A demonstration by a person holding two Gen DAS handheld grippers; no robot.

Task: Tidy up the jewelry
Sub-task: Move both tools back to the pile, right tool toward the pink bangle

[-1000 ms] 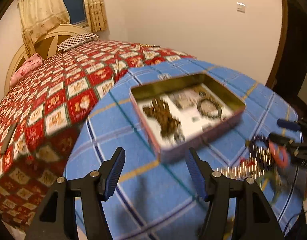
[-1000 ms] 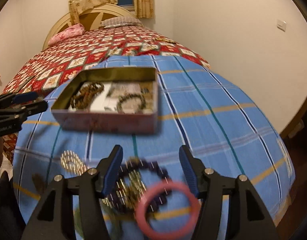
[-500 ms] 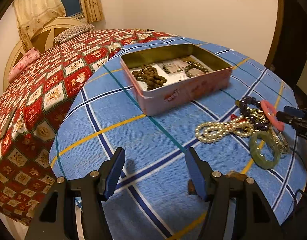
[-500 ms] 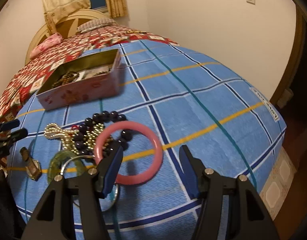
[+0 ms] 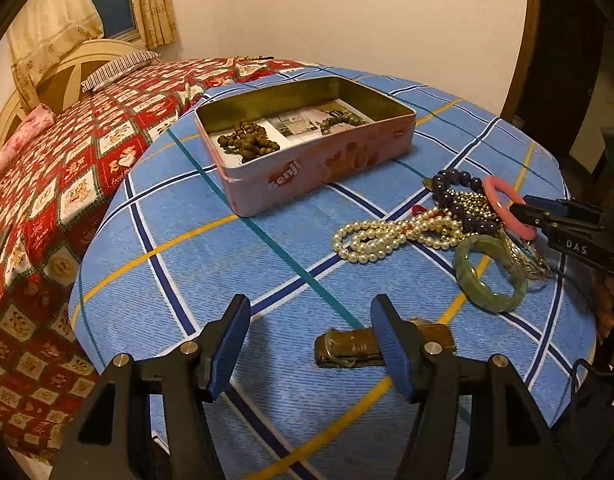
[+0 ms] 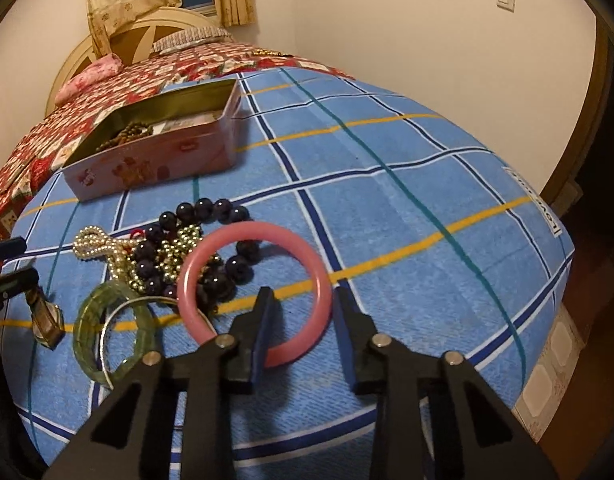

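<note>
The right gripper is seen best from its own camera: the near arc of the pink bangle is being straddled by the partly closed fingers, the left finger inside the ring and the right one just outside the rim. A firm pinch can't be confirmed from either view.

In the left wrist view the same bangle is being shown at 3 o'clock, tilted up off the blue checked table at the right gripper's tips.

The left gripper is being held wide open with nothing in it, low over the table. A small brown watch-like piece is lying partly behind its right finger, something only glimpsed at the 9 o'clock edge of the right view.

Also being shown:
- the pearl strand, dark bead bracelet and green bangle, heaped together near the pink bangle
- the open pink tin at 12 o'clock, with brown beads and another bracelet inside; its contents are being mostly hidden by the wall in the right view
- a red quilted bed beyond the table
</note>
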